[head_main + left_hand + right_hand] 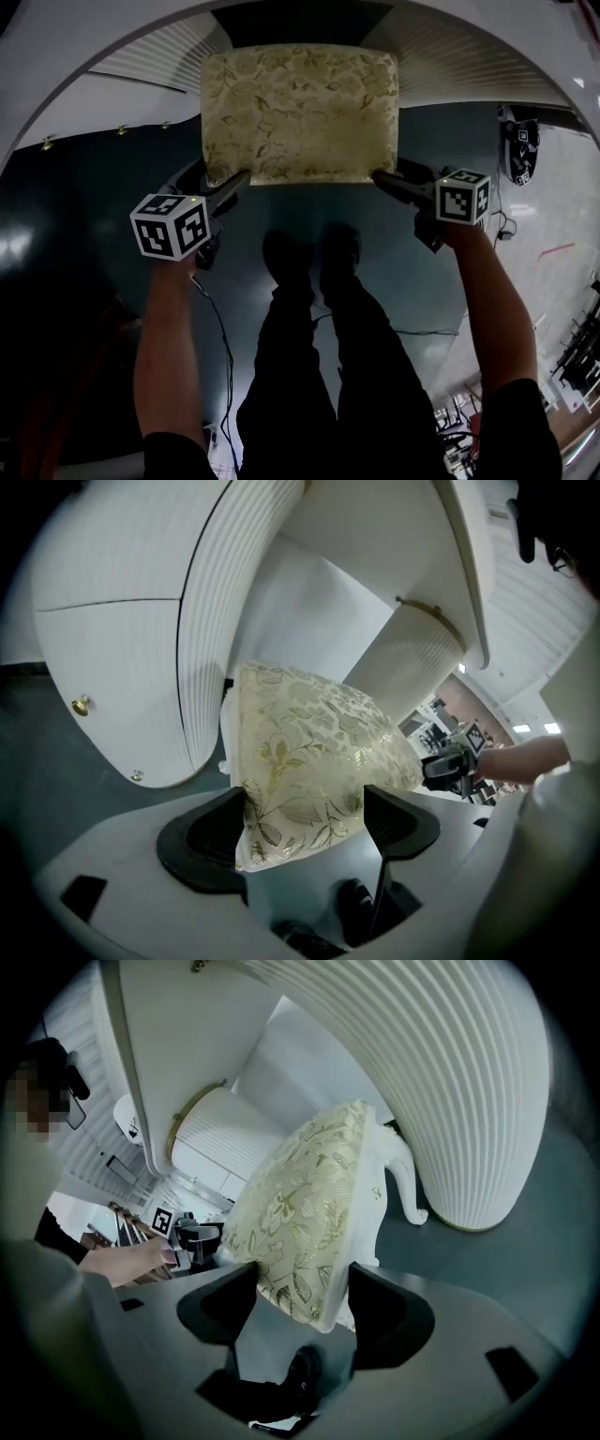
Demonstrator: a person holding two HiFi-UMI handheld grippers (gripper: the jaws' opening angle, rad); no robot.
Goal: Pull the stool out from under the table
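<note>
Gold-floral stool (300, 112) sits between the white table's (150, 56) ribbed pedestals, far edge about level with the table rim. The left gripper (230, 185) and right gripper (389, 180) each have fingers clamped on a near cushion corner. The person should probably pull both back evenly and straight, so the soft padding doesn't slip or the stool twist.
</note>
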